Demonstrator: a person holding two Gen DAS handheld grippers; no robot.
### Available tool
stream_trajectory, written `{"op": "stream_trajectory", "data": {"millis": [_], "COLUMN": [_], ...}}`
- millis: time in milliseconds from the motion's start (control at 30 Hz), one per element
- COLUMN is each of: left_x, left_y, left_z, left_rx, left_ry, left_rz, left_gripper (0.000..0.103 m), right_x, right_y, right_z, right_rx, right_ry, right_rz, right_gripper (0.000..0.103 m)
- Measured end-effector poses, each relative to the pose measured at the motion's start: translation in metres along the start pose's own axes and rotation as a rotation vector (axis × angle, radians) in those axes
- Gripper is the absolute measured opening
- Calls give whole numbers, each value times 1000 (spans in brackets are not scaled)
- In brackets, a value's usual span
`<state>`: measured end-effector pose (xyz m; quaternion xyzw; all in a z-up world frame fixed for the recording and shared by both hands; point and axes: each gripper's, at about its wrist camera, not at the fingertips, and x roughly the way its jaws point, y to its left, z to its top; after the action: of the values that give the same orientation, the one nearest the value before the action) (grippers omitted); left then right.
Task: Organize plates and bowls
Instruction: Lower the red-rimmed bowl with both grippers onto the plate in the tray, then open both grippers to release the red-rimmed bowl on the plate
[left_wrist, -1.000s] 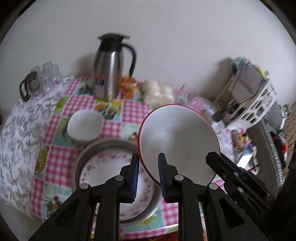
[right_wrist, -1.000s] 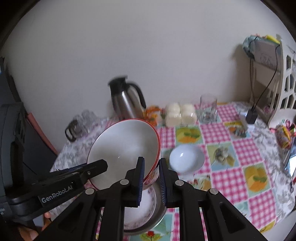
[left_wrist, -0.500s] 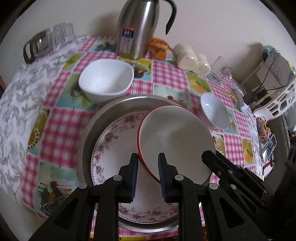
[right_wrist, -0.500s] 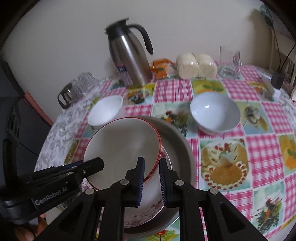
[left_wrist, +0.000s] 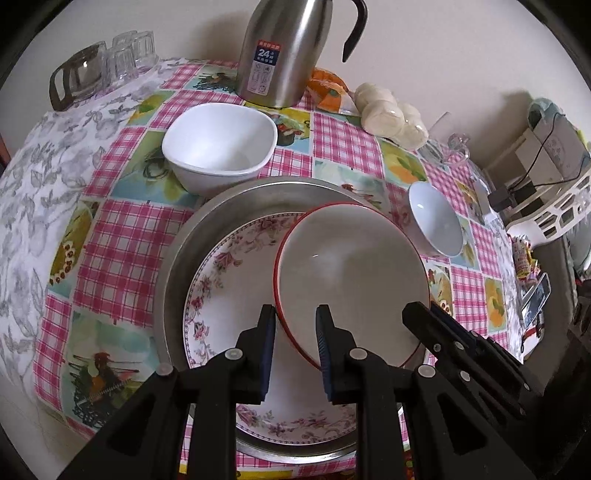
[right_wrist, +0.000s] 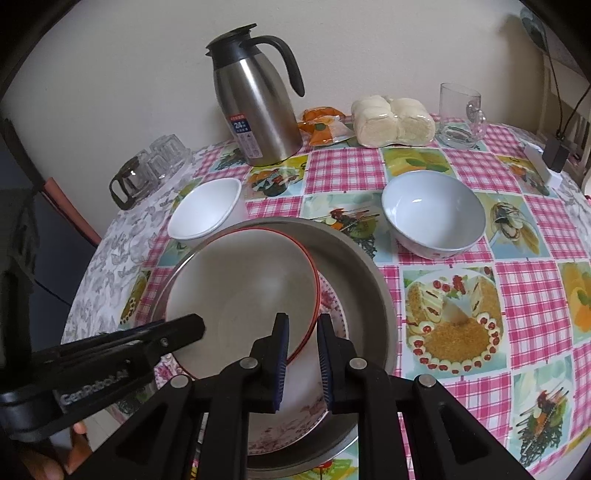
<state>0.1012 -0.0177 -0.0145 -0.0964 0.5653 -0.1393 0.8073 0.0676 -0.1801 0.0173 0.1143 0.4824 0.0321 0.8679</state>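
A red-rimmed white bowl (left_wrist: 351, 273) sits over a floral plate (left_wrist: 229, 280) that lies in a round metal tray (left_wrist: 184, 236). My left gripper (left_wrist: 294, 325) pinches the bowl's near-left rim. My right gripper (right_wrist: 302, 334) pinches its right rim; the bowl (right_wrist: 240, 295) fills the tray (right_wrist: 373, 280) in the right wrist view. Whether the bowl rests on the plate or hangs just above it is unclear. A white squarish bowl (left_wrist: 221, 147) stands behind the tray. A pale blue bowl (right_wrist: 434, 218) stands to the right.
A steel thermos jug (right_wrist: 255, 107), wrapped buns (right_wrist: 393, 122), an orange snack packet (right_wrist: 325, 127) and a glass mug (right_wrist: 460, 114) stand along the wall. Glasses and a glass pot (right_wrist: 147, 170) sit at the back left. A white rack (left_wrist: 554, 206) stands off the table's right.
Both grippers have brought the red-rimmed bowl down from a tilted hold above the table onto the floral plate in the tray. The bowl has levelled out.
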Motion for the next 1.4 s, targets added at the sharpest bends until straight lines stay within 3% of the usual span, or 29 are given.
{"op": "stream_trajectory", "data": {"millis": [367,633,967,1267,1400], "left_x": [1,5,8,-4,-10], "left_y": [-6,8,11,12,11], "left_z": [-3,-1,0,1,1], "left_rx": [17,-70,-91,-77,-68], "left_ry": [18,48,53,-5,-38], "left_rz": [8,-51,-29,22,58], "left_gripper": [22,22,24,46,50], "right_x": [1,1,1,-7,-13], "right_y": [-5,-1,1,-3,-3], "right_z": [0,-2,-4,-3,-2], "right_rx": [7,-9,-17,-13,-15], "right_ry": [22,31,36,16,-9], "right_rz": [8,10,21,-10,-17], "right_gripper": [19,21,21,52,68]}}
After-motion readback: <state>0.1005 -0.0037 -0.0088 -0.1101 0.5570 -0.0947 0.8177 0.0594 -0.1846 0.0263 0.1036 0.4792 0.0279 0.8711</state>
